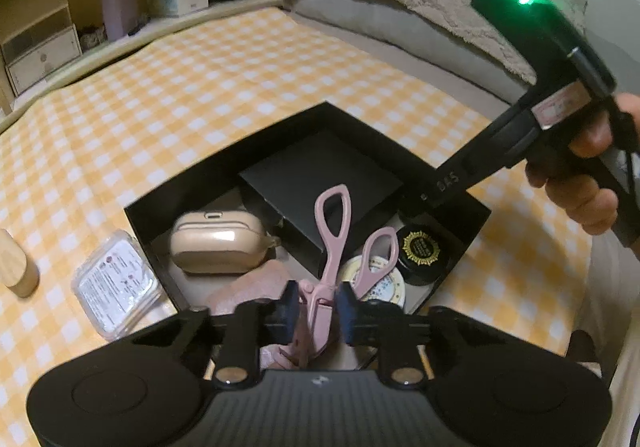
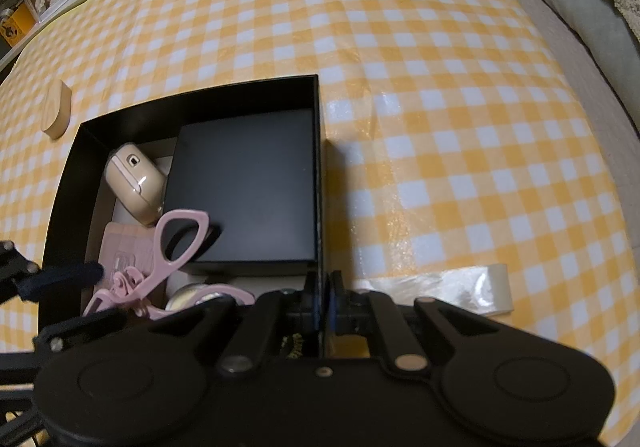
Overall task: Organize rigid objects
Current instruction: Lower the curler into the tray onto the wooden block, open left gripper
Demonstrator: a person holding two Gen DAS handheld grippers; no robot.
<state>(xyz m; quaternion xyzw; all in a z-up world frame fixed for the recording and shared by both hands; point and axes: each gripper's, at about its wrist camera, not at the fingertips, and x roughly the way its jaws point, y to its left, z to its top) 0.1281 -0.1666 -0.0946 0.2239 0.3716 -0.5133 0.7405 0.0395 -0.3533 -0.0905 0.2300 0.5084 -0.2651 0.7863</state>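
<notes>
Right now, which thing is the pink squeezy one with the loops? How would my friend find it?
Find the open black box on the yellow checked cloth. The left gripper is shut on a pink eyelash curler, held above the box's contents. It is the only thing with two scissor-like loop handles; its neighbours are a beige case, a flat black box and a round black jar.

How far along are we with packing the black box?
Already in the black box: beige case, small black box, round tin. In hand: left gripper shut on the pink eyelash curler over the box; right gripper clamps the box wall. Left outside: clear plastic case, wooden piece, tape roll.
</notes>
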